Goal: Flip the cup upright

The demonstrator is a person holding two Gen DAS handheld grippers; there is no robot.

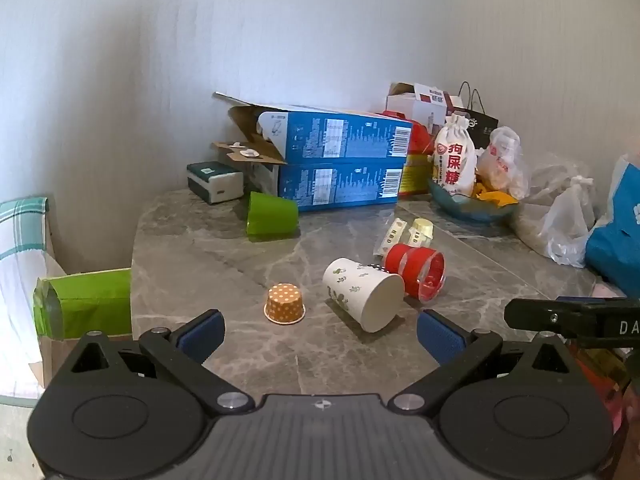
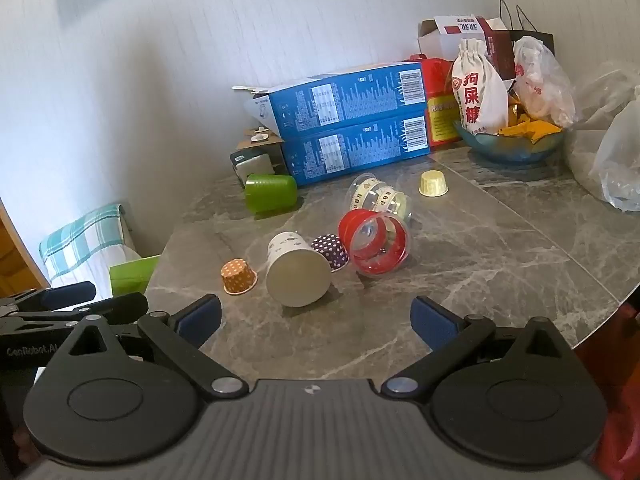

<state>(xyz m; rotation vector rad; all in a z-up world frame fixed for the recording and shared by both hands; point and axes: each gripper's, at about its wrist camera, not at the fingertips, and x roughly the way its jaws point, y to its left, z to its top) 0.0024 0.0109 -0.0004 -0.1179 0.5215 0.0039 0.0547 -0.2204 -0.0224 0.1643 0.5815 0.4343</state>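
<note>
White cup [image 1: 362, 294] hides most of the purple cup [image 1: 376, 267].

The bench [image 2: 500, 248] is grey marble with pale veins. On it, the white paper cup [image 2: 294, 270] carries small green prints. Left of that cup sits an orange baking cup [image 2: 239, 277] with white dots; right of it, a purple one [image 2: 332, 252] with white dots, then a clear cup [image 2: 374, 242] banded red. Behind the white cup lie a plain green cup [image 2: 270, 193] and two blue boxes [image 2: 352, 124]. The fingers [image 2: 200, 320] have blue pads on black.
</note>
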